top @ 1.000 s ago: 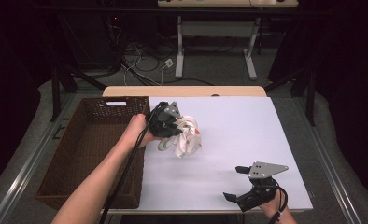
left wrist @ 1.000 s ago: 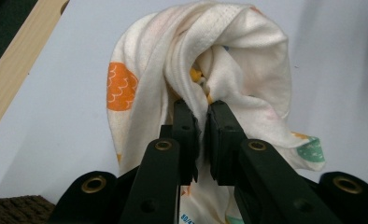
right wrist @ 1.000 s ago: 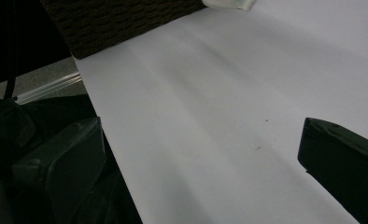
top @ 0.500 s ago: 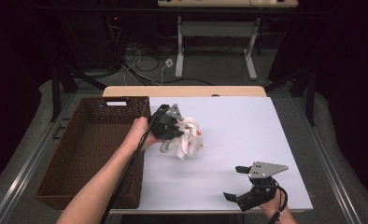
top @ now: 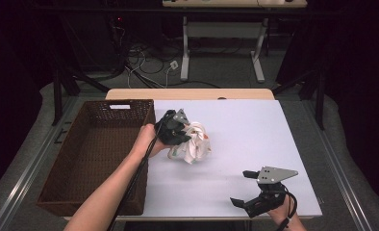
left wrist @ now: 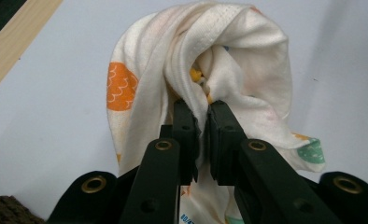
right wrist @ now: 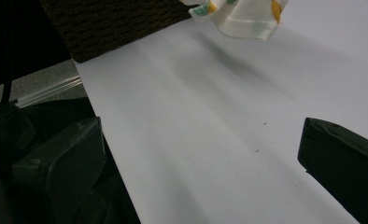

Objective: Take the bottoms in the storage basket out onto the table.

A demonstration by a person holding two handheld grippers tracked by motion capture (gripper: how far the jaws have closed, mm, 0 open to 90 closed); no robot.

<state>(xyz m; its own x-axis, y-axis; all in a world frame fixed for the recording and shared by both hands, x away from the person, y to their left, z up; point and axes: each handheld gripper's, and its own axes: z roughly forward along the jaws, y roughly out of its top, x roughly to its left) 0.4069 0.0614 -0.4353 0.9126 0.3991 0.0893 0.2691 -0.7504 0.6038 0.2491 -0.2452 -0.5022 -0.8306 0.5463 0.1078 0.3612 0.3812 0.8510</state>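
Observation:
A crumpled white cloth (top: 193, 144) with orange and teal prints hangs bunched just above the white table, beside the basket's right wall. My left gripper (top: 182, 134) is shut on it; in the left gripper view the two black jaws pinch a fold of the cloth (left wrist: 205, 60). My right gripper (top: 243, 188) rests near the table's front right edge with its jaws wide apart and nothing between them. In the right gripper view the cloth's lower hem (right wrist: 240, 14) hangs at the top edge, clear of the table, and casts a shadow on it.
A dark brown wicker basket (top: 77, 159) stands along the table's left side, its inside bare. The white table top (top: 255, 139) spreads out to the right of the cloth. A wooden strip (top: 192, 94) runs along the far edge. Cables and desk legs lie on the floor beyond.
The left gripper and the cloth have shifted slightly toward the near side and left, closer to the basket. The right gripper has not moved.

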